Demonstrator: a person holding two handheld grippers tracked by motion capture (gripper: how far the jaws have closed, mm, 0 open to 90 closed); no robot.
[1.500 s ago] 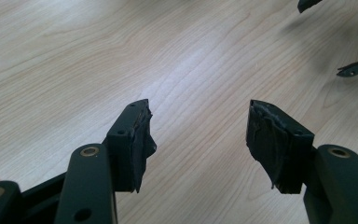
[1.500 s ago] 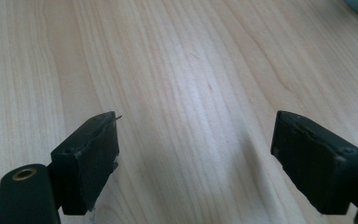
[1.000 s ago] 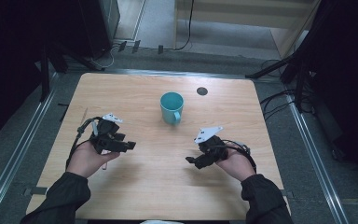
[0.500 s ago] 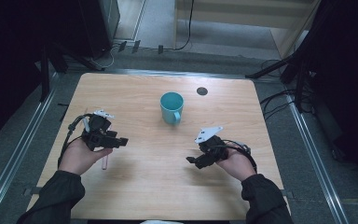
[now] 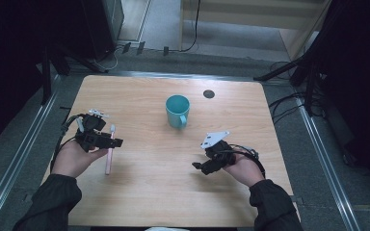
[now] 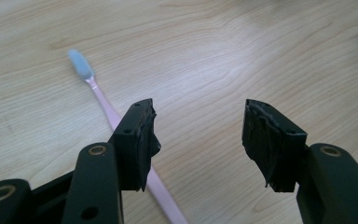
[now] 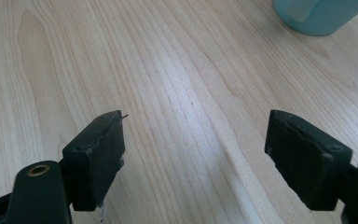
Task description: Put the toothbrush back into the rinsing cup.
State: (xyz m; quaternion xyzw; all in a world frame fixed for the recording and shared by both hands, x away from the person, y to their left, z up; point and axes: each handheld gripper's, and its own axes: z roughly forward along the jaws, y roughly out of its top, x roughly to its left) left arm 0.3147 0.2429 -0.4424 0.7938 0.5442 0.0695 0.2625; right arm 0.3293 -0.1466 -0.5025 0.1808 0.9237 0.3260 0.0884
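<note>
A pink toothbrush [image 5: 109, 151] with a pale blue head lies flat on the wooden table [image 5: 139, 94] at the left, head pointing away from me. My left gripper [image 5: 112, 140] hovers over its upper part, jaws open. In the left gripper view the toothbrush [image 6: 98, 98] runs under the left jaw, outside the gap of the left gripper [image 6: 198, 135]. A teal mug [image 5: 178, 110] stands upright at the table's middle. My right gripper [image 5: 200, 166] is open over bare wood, right of centre. In its own view the right gripper [image 7: 193, 154] holds nothing, and the mug [image 7: 321, 14] sits at the top right.
A small dark round spot [image 5: 209, 94] marks the table behind and right of the mug. Metal rails run along both sides of the table, with cables and stands on the floor beyond.
My left hand has shifted left, and the pink toothbrush now lies in plain view on the table beside it. The right hand and the mug have not moved.
</note>
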